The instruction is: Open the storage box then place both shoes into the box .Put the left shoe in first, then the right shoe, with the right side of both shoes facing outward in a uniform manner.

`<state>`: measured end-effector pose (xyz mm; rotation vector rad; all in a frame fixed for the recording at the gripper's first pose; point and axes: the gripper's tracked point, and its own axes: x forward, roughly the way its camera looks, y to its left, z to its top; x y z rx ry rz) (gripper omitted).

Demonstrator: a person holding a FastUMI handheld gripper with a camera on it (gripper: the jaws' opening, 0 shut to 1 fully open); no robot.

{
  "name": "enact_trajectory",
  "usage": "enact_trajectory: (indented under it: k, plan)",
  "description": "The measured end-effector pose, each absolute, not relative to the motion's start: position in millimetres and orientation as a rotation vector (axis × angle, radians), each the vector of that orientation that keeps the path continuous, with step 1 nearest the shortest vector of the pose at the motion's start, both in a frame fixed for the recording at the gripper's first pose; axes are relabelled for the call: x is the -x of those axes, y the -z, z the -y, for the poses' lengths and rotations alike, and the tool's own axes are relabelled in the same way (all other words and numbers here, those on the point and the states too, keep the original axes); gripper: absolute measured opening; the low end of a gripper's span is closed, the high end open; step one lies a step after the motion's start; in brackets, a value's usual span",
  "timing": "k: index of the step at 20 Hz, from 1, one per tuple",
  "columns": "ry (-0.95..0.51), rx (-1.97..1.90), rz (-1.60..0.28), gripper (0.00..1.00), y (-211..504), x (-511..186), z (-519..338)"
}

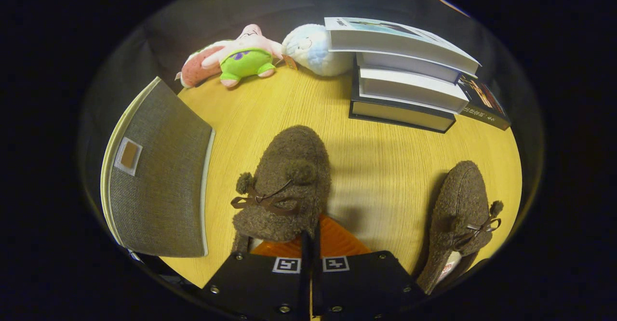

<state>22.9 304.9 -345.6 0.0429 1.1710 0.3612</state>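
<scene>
— So, what do we have in the gripper (311, 244)?

— We hold a shoe (284, 186) by its heel collar. Our fingers stand nearly together, only a thin slit between them, and they appear to pinch the rim, though the exact contact is hidden behind the fuzzy upper. We judge the claw clamped on it.

— How will it handle?

— Light and soft, we think. It looks like boucle fleece, rounded toe, two pompoms and a thin ribbon bow. The collar would fold easily, so a pinch there lets the toe sag. The fabric gives friction, so slipping seems unlikely; nothing fragile.

— And the second shoe (458, 215)?

— At four o'clock from the fingers, well apart, lying on the wooden table (385, 167), toe pointing away. Same fleece, same bow. We would take it at the heel rim too.

— The box (154, 176)?

— At nine o'clock, just beside the held shoe. We see a woven grey fabric panel with pale piping and a small patch; it looks stiff, perhaps the lid, but we cannot tell whether it is open.
</scene>
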Motion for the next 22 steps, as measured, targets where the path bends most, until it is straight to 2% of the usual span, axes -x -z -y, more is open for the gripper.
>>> enact_trajectory:
  k: [5,12,22]
  plan:
    - [-0.369,-0.096,-1.152,0.02,316.2,-26.3,-304.2]
    - [-0.383,-0.176,-1.058,0.02,228.5,-44.3,-316.4]
    - [-0.501,-0.25,-0.942,0.02,132.5,-52.4,-389.9]
